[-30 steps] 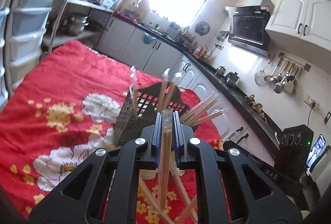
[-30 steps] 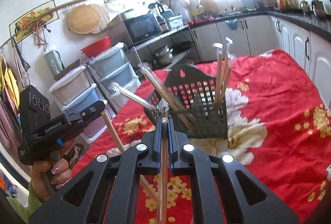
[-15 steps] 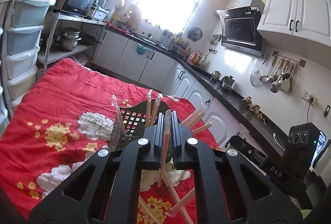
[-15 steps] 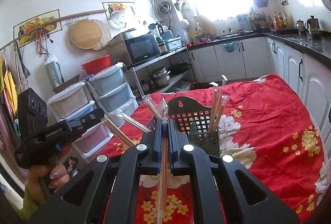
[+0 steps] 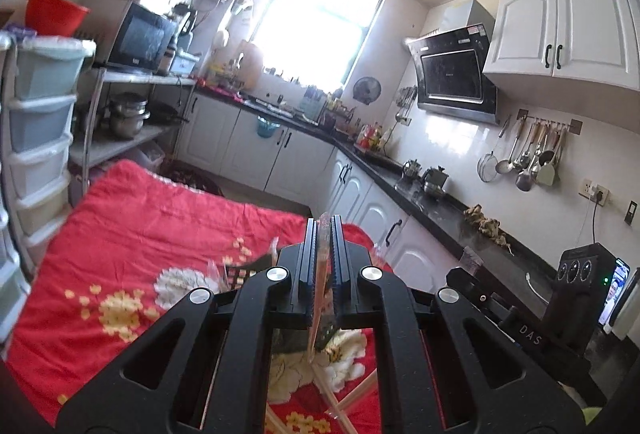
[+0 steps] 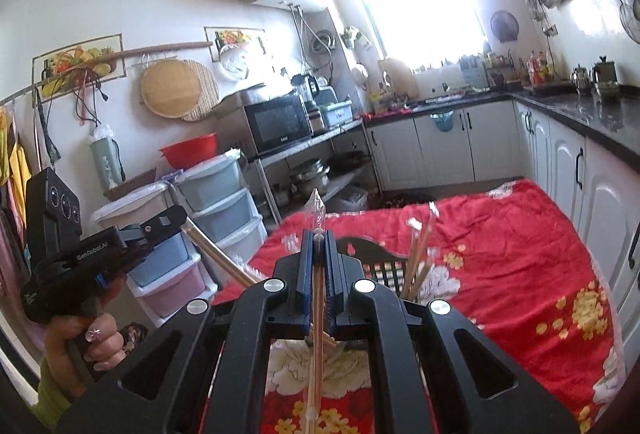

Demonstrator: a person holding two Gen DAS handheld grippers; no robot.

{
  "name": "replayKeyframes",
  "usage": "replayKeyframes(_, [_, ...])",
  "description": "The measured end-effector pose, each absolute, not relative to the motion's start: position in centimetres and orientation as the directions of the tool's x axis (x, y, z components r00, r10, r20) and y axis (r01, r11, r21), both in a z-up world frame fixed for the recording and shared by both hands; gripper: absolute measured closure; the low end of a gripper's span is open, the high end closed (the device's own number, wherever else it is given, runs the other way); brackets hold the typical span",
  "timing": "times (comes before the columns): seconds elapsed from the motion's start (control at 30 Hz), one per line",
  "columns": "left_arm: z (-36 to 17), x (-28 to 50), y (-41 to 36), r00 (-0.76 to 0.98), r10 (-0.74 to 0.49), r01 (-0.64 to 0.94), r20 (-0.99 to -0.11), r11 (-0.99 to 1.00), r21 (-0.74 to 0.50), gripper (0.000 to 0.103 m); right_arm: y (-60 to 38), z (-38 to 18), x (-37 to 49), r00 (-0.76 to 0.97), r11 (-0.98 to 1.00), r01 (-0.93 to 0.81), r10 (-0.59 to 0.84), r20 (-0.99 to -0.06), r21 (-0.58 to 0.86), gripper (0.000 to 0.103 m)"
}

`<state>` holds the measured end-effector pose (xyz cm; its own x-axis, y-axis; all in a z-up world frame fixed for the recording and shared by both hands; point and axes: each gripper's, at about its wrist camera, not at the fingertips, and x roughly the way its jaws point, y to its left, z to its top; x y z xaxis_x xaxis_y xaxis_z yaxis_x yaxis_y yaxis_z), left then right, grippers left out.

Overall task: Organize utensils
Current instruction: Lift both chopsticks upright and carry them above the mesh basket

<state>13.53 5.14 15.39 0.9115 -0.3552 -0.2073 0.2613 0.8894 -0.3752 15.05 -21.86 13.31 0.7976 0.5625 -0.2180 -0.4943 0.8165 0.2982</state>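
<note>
Wrapped chopsticks [image 5: 320,298] clamped in left claw [image 5: 325,230], another pair [image 6: 316,298] clamped in right claw [image 6: 318,238]

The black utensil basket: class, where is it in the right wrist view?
In the right wrist view the black utensil basket sits on the red floral cloth, just beyond the right tongs, with wrapped chopsticks standing in its right side.
</note>
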Motion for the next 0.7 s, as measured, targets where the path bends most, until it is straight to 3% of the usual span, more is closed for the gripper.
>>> replayKeyframes(0.7, [19.8, 14.0, 6.7, 0.951, -0.259, 0.201, -0.17, 0.933, -0.299, 0.1, -21.8, 18.1, 17.3, 0.863, 0.853, -0.47, 0.498, -0.083, 0.227, 0.097])
